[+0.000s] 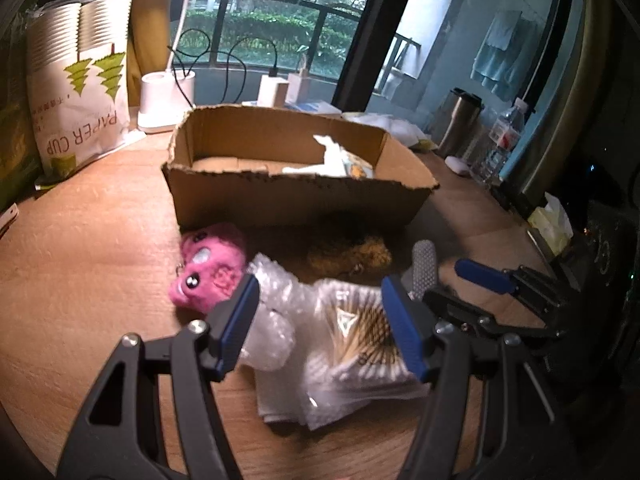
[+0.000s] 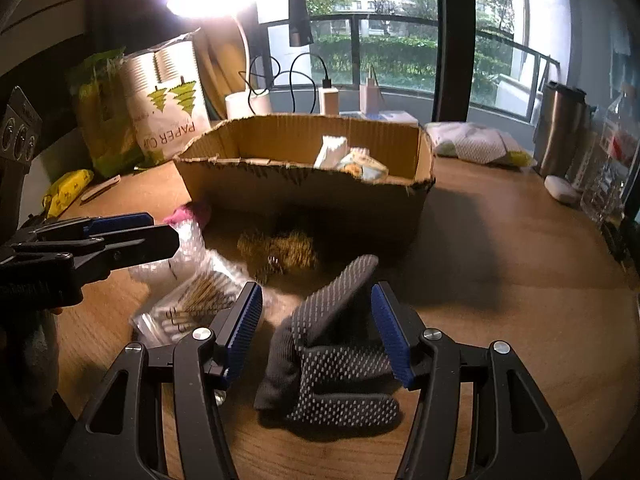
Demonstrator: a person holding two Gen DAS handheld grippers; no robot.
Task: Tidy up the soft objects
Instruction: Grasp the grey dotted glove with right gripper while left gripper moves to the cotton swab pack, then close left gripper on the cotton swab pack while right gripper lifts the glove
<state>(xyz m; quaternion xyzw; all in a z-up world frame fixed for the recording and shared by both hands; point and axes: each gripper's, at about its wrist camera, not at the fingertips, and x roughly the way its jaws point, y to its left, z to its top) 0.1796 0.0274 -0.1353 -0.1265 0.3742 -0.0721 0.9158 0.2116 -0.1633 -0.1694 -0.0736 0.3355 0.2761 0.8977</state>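
Observation:
My left gripper [image 1: 322, 322] is open, its fingers on either side of a clear bubble-wrap bag of cotton swabs [image 1: 352, 336] on the wooden table. A pink plush toy [image 1: 210, 270] lies just left of the bag, and a brown fuzzy toy [image 1: 352, 254] lies behind it. An open cardboard box [image 1: 296, 172] holding white and patterned soft items stands beyond. My right gripper [image 2: 316, 328] is open around a grey dotted glove [image 2: 332, 356] lying on the table. The box [image 2: 304, 184], brown toy [image 2: 280, 250] and swab bag [image 2: 188, 304] also show in the right wrist view.
A paper cup bag [image 1: 84, 92] and a white lamp base [image 1: 166, 100] stand at the back left. A steel tumbler [image 1: 460, 120], water bottle [image 1: 502, 136] and tissues [image 1: 554, 224] line the right side. A yellow packet [image 2: 68, 192] lies at the left.

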